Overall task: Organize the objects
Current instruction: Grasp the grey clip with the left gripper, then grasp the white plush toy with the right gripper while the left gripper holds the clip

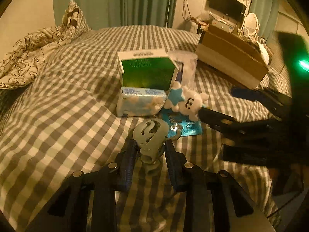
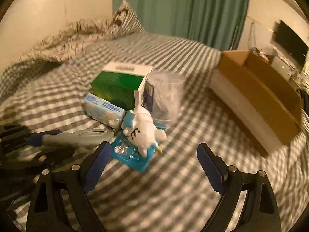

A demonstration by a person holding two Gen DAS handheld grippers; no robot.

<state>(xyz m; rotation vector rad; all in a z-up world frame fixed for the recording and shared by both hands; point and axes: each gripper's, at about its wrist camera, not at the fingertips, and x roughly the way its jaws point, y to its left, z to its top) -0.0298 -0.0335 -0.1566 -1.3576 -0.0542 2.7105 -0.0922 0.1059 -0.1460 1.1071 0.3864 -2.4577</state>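
On the checked bed [image 1: 63, 116] lie a green and white box [image 1: 146, 69], a light blue tissue pack [image 1: 141, 101], a white plush toy [image 1: 185, 100] on a blue packet [image 1: 185, 127], and a clear wrapped roll [image 1: 186, 65]. My left gripper [image 1: 150, 145] is shut on a grey plastic holder [image 1: 149, 133]. My right gripper [image 2: 152, 152] is open and empty, just in front of the plush toy [image 2: 143, 127] and blue packet [image 2: 133, 156]. The right gripper also shows at the right of the left wrist view [image 1: 222, 106].
An open cardboard box [image 1: 231, 58] stands on the bed at the right, also in the right wrist view [image 2: 256, 96]. A crumpled patterned duvet [image 1: 29, 54] and pillow lie at the back left. Green curtains, a TV and a cluttered desk are behind.
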